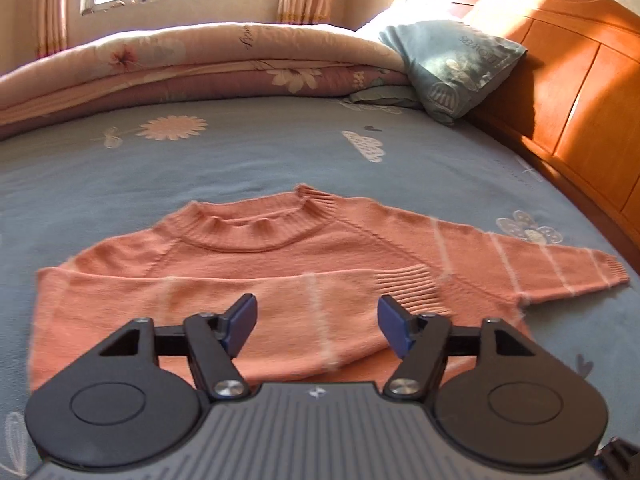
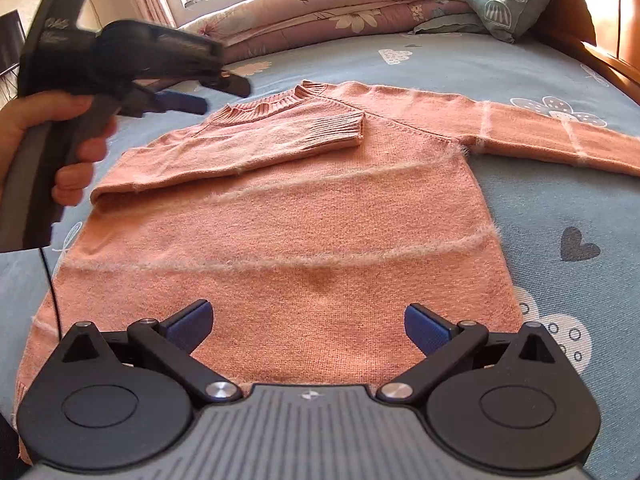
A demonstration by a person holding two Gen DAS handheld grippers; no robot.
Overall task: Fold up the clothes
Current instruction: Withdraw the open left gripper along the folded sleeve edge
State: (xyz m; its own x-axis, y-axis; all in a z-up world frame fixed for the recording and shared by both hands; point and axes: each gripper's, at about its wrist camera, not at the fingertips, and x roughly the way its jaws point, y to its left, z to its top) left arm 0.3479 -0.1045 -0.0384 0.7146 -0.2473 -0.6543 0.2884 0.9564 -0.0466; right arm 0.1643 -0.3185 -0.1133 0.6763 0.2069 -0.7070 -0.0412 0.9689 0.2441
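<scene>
Left hand-held gripper (image 1: 318, 326) jaws apart, right hand-held gripper (image 2: 308, 326) likewise

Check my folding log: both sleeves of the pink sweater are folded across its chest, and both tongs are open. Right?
Only one sleeve is folded across the pink sweater; the other sleeve lies stretched out on the bed, as the right wrist view shows. The left tongs and right tongs are open.

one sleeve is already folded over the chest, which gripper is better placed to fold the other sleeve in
Probably the right. The outstretched sleeve lies toward the right gripper side of the sweater, and that gripper is open and empty. The left gripper, also open, hovers by the folded sleeve, across the sweater.
</scene>
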